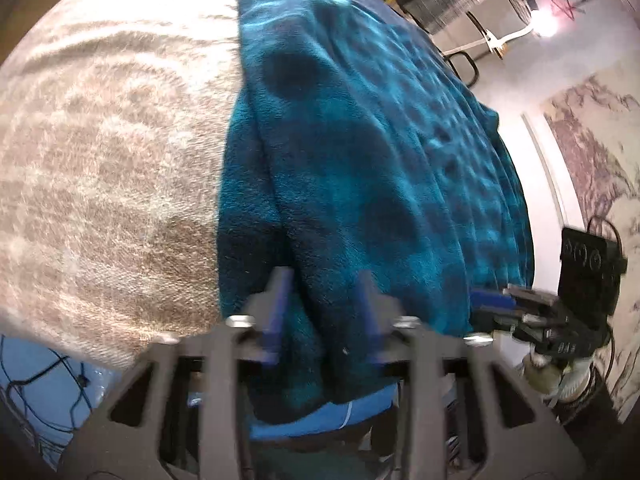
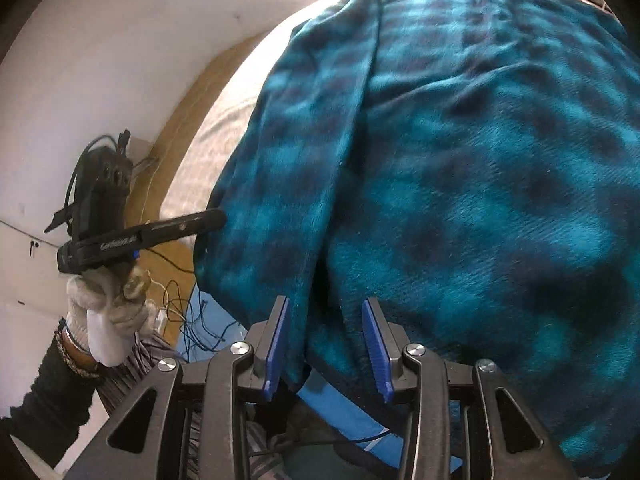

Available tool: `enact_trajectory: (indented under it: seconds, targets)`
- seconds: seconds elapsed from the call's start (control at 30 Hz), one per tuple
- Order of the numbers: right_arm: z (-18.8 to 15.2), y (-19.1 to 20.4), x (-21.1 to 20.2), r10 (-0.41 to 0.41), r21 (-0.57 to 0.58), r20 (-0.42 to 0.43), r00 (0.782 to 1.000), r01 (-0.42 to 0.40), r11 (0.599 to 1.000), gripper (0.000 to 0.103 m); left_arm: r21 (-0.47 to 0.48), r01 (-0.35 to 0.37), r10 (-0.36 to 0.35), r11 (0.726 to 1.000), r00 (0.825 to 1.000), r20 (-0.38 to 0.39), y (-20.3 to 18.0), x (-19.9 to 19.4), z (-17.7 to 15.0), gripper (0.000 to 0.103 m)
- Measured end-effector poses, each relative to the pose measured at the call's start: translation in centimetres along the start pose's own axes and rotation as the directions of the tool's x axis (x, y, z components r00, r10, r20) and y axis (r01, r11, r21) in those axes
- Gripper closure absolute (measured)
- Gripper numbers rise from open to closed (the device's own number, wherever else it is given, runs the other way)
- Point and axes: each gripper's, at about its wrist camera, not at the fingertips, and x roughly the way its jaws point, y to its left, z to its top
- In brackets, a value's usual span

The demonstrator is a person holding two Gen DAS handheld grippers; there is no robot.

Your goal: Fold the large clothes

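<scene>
A large teal and dark-checked fleece garment [image 1: 360, 152] lies spread over a beige bed cover [image 1: 100, 160], with a long fold running up its left part. My left gripper [image 1: 322, 312] is at the near edge. Its blue pads stand apart on either side of a thick fold, and the picture is blurred. In the right wrist view its fingertips [image 2: 212, 216] touch the left edge of the fleece garment [image 2: 480, 160]. My right gripper [image 2: 326, 340] straddles a crease at the near hem with its jaws apart. It also shows at the garment's right edge [image 1: 492, 304].
A gloved hand [image 2: 104, 320] with a dark sleeve holds the left gripper. A blue sheet [image 1: 40, 380] and loose cables [image 2: 192, 312] lie below the bed's near edge. A wooden bed frame [image 2: 188, 128] meets a white wall on the left. A patterned floor [image 1: 592, 140] is on the right.
</scene>
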Motion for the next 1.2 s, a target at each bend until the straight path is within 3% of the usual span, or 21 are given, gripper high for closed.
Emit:
enact_trajectory:
  seconds: [0.03, 0.13, 0.3, 0.47, 0.5, 0.6, 0.67, 0.7, 0.73, 0.8, 0.83, 0.87, 0.93, 0.97, 1.0, 1.07, 1.2]
  targets:
    - [0.0, 0.1, 0.2, 0.009, -0.005, -0.002, 1.000, -0.009, 1.000, 0.071, -0.011, 0.013, -0.014, 1.000, 1.000, -0.004, 0.2, 0.2, 0.1, 0.098]
    - [-0.1, 1.0, 0.5, 0.099, -0.006, -0.023, 0.995, -0.099, 0.995, 0.094, -0.011, 0.036, -0.036, 0.999, 0.999, 0.018, 0.1, -0.1, 0.3, 0.102]
    - [-0.2, 2.9, -0.5, 0.186, -0.019, 0.011, 0.982, -0.186, 0.982, 0.103, -0.020, 0.075, -0.073, 0.997, 0.993, 0.089, -0.4, -2.7, -0.1, 0.103]
    - [0.0, 2.7, -2.7, 0.393, 0.087, 0.104, 0.914, -0.402, 0.911, 0.103, -0.035, 0.089, -0.082, 0.995, 0.983, 0.164, -0.2, -6.0, -0.5, 0.103]
    - [0.0, 2.6, -2.5, 0.394, 0.090, 0.103, 0.913, -0.403, 0.911, 0.103, -0.030, 0.072, -0.066, 0.997, 0.984, 0.165, -0.3, -5.9, -0.6, 0.103]
    - [-0.6, 1.8, 0.3, 0.333, 0.140, 0.027, 0.942, -0.334, 0.932, 0.103, -0.041, 0.034, -0.028, 0.999, 0.993, 0.119, 0.6, -4.1, -0.6, 0.103]
    - [-1.1, 0.7, 1.7, 0.320, 0.214, -0.019, 0.947, -0.309, 0.927, 0.095, -0.064, 0.032, -0.026, 0.997, 0.995, 0.099, 1.1, -3.3, -0.8, 0.103]
    - [-1.4, 0.3, 2.4, 0.313, 0.232, -0.037, 0.949, -0.296, 0.927, 0.089, -0.070, 0.036, -0.029, 0.997, 0.995, 0.094, 1.1, -3.1, -0.9, 0.103]
    - [-1.5, 0.1, 2.6, 0.301, 0.232, -0.047, 0.952, -0.283, 0.931, 0.070, -0.077, 0.056, -0.050, 0.995, 0.995, 0.081, 1.2, -3.0, -1.0, 0.102]
    - [-1.7, 0.2, 2.2, 0.292, 0.214, -0.041, 0.956, -0.277, 0.937, 0.065, -0.065, 0.070, -0.066, 0.995, 0.996, 0.067, 1.2, -3.3, -1.7, 0.085]
    - [-1.7, 0.6, 1.9, 0.296, 0.195, -0.039, 0.954, -0.284, 0.939, 0.063, -0.053, 0.073, -0.070, 0.996, 0.995, 0.067, 1.0, -3.4, -2.1, 0.069]
    - [-1.8, 1.1, 1.4, 0.296, 0.165, -0.031, 0.955, -0.287, 0.944, 0.063, -0.044, 0.063, -0.060, 0.997, 0.996, 0.071, 0.8, -3.4, -2.5, 0.064]
    - [-1.9, 2.2, 1.0, 0.273, 0.103, -0.027, 0.962, -0.269, 0.958, 0.068, -0.017, 0.045, -0.044, 0.999, 0.997, 0.068, 0.5, -3.2, -3.3, 0.066]
    - [-1.9, 2.8, 1.2, 0.255, 0.072, -0.038, 0.966, -0.252, 0.965, 0.078, -0.006, 0.037, -0.036, 0.999, 0.998, 0.057, 0.4, -2.9, -3.6, 0.086]
    - [-1.9, 3.2, 1.5, 0.239, 0.051, -0.053, 0.970, -0.237, 0.970, 0.081, -0.003, 0.024, -0.024, 1.000, 0.999, 0.043, 0.2, -2.4, -3.8, 0.096]
    - [-1.9, 4.4, 2.5, 0.206, 0.015, -0.082, 0.975, -0.205, 0.979, 0.096, -0.004, 0.012, -0.012, 1.000, 0.999, 0.045, 0.4, -2.2, -4.1, 0.100]
    - [-1.2, 5.9, 3.1, 0.167, -0.034, -0.114, 0.979, -0.172, 0.985, 0.101, -0.020, -0.023, 0.026, 1.000, 0.993, 0.113, 0.7, -3.8, -4.2, 0.101]
